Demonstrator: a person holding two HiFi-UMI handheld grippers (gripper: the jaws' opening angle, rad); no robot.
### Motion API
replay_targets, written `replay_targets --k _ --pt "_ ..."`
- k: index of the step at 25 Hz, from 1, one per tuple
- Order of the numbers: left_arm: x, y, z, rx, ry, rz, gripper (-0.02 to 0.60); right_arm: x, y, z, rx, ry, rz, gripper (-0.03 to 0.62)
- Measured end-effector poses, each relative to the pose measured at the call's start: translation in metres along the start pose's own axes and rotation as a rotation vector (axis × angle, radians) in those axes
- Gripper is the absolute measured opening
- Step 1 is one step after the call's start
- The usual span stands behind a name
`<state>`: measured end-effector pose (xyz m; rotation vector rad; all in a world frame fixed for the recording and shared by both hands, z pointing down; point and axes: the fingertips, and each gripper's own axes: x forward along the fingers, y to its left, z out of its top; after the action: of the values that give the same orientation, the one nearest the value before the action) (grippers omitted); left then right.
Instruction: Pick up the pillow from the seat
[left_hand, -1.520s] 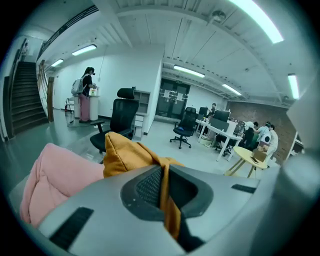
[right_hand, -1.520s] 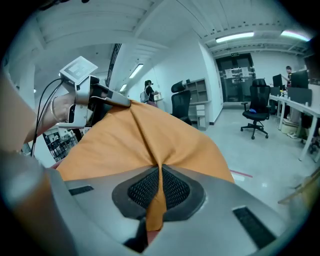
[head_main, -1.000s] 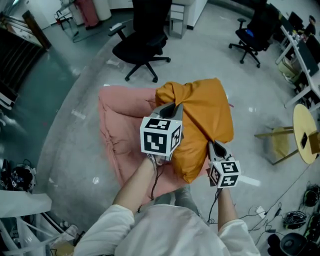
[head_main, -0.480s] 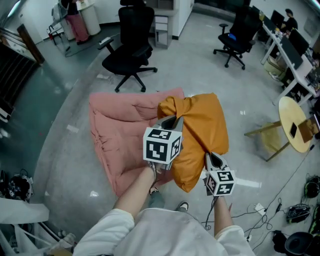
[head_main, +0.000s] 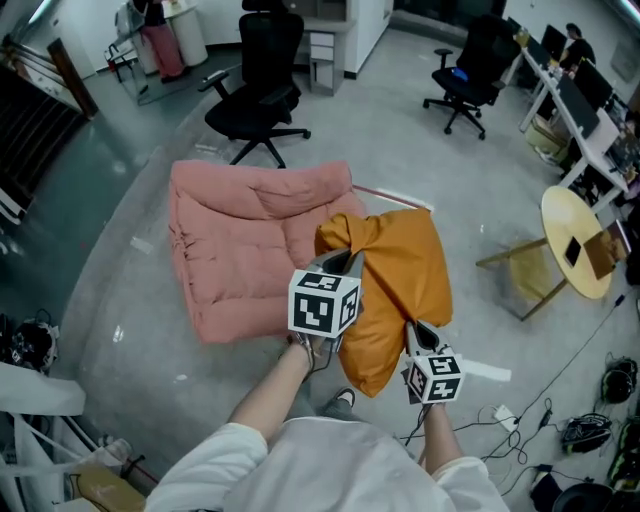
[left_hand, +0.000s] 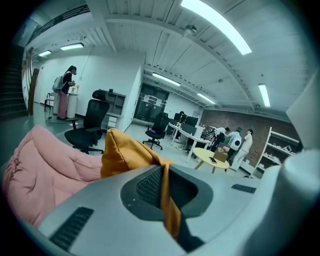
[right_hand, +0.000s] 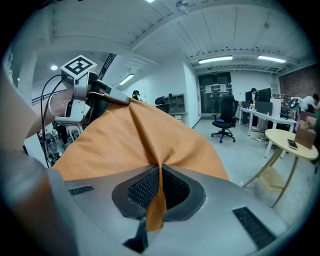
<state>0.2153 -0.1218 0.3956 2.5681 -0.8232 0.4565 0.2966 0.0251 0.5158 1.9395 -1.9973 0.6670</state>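
Observation:
An orange pillow (head_main: 400, 275) hangs in the air in front of me, clear of the pink cushioned seat (head_main: 240, 250) that lies on the floor to its left. My left gripper (head_main: 345, 262) is shut on the pillow's upper left corner, and orange cloth (left_hand: 167, 200) runs between its jaws. My right gripper (head_main: 412, 328) is shut on the pillow's lower right edge, with a fold of the cloth (right_hand: 156, 200) pinched between its pads. The pillow (right_hand: 135, 140) fills the right gripper view, and the left gripper (right_hand: 122, 98) shows at its far corner.
A black office chair (head_main: 255, 100) stands behind the pink seat, another (head_main: 465, 85) at the back right. A round yellow table (head_main: 580, 240) and a wooden chair (head_main: 525, 275) stand to the right. Cables (head_main: 590, 430) lie on the floor at lower right. People stand at the far desks (left_hand: 235, 142).
The pillow has come off the pink seat toward me and to the right, held by both grippers. More of the seat shows bare now. Both grips are unchanged.

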Motion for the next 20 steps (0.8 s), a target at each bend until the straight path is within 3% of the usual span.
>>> replay_targets --k 7,20 --pt "-0.015 -0.027 -0.032 0.016 0.051 -0.011 0.014 -0.032 0.010 -0.039 0.050 0.023 0.005 0.032" --pt "-0.031 -0.030 -0.048 0.011 0.078 -0.047 0.014 -0.045 0.030 -0.059 0.092 0.041 -0.015 0.032"
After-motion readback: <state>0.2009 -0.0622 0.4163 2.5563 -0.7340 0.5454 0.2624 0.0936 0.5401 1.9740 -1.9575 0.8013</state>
